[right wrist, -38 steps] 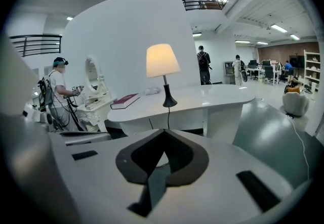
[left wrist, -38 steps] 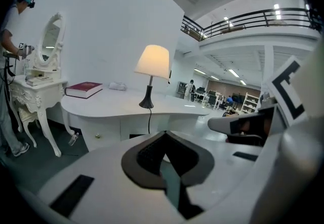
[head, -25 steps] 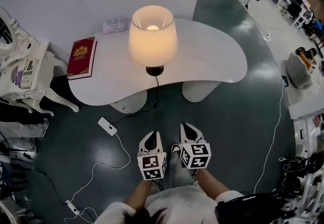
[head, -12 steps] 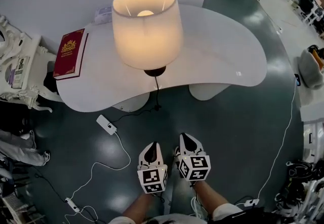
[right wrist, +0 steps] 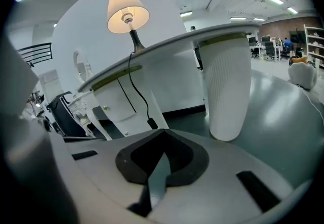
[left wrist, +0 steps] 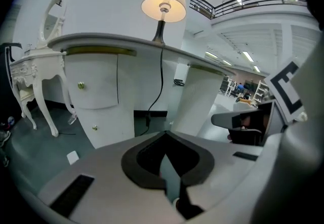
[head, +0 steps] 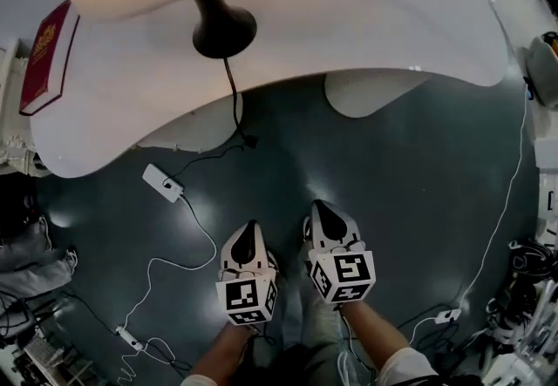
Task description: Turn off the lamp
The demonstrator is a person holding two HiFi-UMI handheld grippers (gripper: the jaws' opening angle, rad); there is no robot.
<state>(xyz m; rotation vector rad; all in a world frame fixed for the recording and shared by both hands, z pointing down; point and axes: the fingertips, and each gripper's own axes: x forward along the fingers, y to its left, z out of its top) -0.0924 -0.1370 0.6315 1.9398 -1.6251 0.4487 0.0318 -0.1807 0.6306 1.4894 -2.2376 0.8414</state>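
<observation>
The lamp [head: 224, 31] stands on the white curved desk [head: 375, 18], near its front edge and towards the left half. In the head view, only the round black foot, the short stem and the lower rim of the pale shade show, with the shade cut off by the top of the frame. Both gripper views look up at it from below the desk top, and there the shade glows warm, so the lamp is lit.

A black cord [head: 234, 101] leaves the foot, drops over the desk edge and runs down to a plug on the dark floor [head: 410, 201], just in front of the left pedestal. A red book [head: 50, 57] lies flat on the desk at its left end, well apart from the lamp. The ribbed white pedestal [head: 370, 90] under the right part of the desk shows large in the right gripper view.

On the floor to the left, a small white box [head: 164, 183] sits on a thin white cable [head: 179, 258] that loops away towards the lower left. Another white cable trails along the right side.

The left claw [head: 248, 236] and the right claw [head: 323, 214] hang side by side over the floor, near each other. They are well short of the desk and both point towards it. Each claw has its black-padded jaws pressed together at the tips, with nothing between them. Their marker cubes face the head camera, and the person's forearms reach in from the bottom edge. An ornate white dressing table [left wrist: 30, 66] stands to the left of the desk in the left gripper view.
</observation>
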